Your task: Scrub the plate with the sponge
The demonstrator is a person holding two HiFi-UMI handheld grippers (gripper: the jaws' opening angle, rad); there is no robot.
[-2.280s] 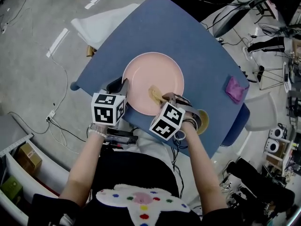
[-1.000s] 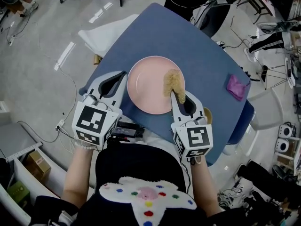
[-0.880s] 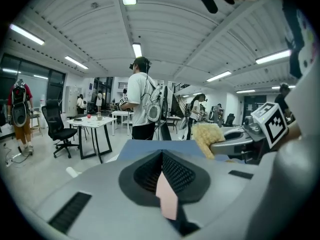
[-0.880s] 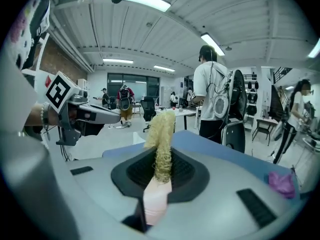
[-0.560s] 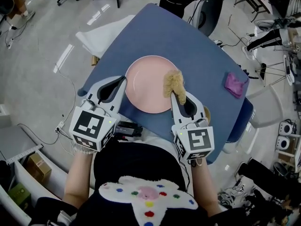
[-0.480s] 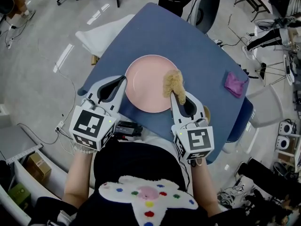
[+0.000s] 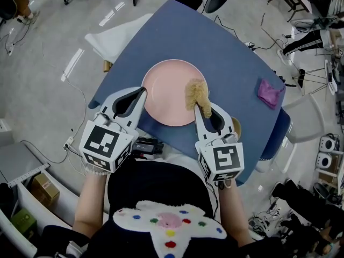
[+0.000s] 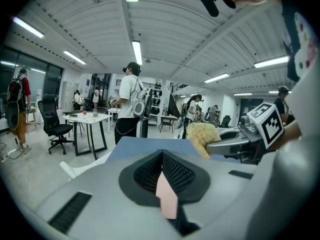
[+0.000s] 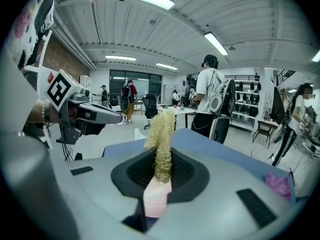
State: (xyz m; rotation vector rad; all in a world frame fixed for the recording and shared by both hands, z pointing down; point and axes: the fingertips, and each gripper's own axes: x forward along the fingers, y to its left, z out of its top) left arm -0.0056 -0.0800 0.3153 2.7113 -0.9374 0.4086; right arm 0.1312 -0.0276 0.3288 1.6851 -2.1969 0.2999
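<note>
Right gripper (image 7: 200, 107) clamped on the sponge (image 7: 194, 92), which points straight ahead over the right side of the pink plate (image 7: 164, 93) on the tabletop (image 7: 226, 52); left gripper (image 7: 141, 90) closed, empty, at the plate's left rim.

A crumpled purple cloth (image 7: 267, 93) lies on the blue bench (image 7: 215, 42) at three o'clock; a cardboard box (image 7: 33, 186) sits at eight o'clock.

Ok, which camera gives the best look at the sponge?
The right tool view: the sponge stands at the centre, pinched between the jaws. The head view shows it small, at the plate rim; the left tool view shows it farther off, at right.
</note>
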